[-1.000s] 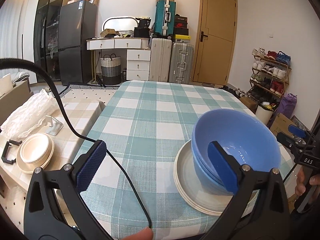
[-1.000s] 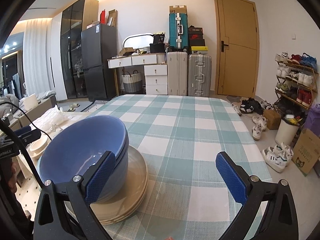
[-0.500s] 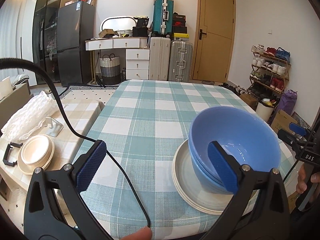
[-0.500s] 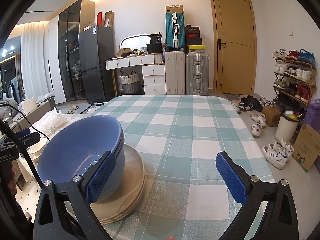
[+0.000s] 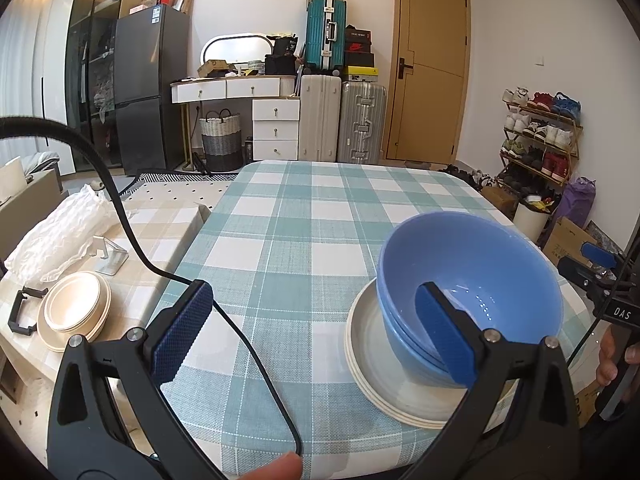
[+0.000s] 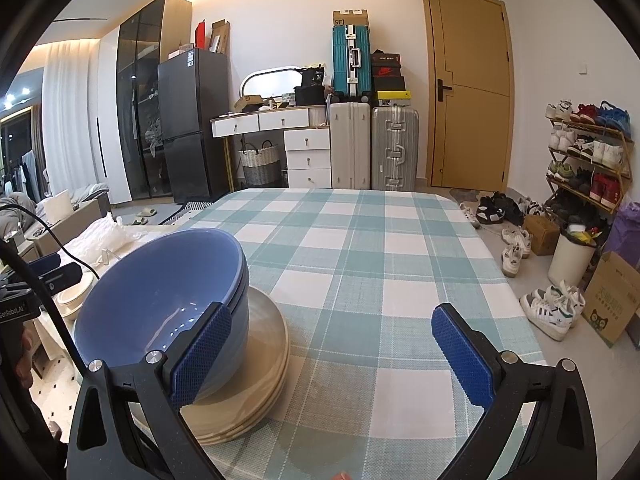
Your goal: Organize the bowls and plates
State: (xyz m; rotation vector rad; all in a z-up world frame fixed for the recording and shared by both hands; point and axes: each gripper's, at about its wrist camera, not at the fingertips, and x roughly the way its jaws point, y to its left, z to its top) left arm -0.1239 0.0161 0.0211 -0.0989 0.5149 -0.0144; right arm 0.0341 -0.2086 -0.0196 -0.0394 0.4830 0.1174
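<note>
Stacked blue bowls [image 5: 472, 280] sit on a stack of cream plates [image 5: 372, 364] near the front edge of the checked table [image 5: 320, 216]. They also show in the right wrist view, the bowls [image 6: 160, 300] on the plates [image 6: 260, 380]. My left gripper [image 5: 312, 336] is open and empty, its right finger in front of the bowls. My right gripper [image 6: 332, 356] is open and empty, its left finger in front of the bowls. A second stack of cream dishes [image 5: 74, 312] sits on the low side table.
A low side table [image 5: 168, 220] on the left holds crumpled plastic wrap [image 5: 60, 236] and a small stand [image 5: 110, 254]. A black cable [image 5: 248, 352] trails over the table's front. A shoe rack [image 6: 588, 160], boxes and a bin stand to the right.
Both grippers have drifted slightly; the view has shifted a little. Bowls and plates stay in place. Both grippers stay open.
</note>
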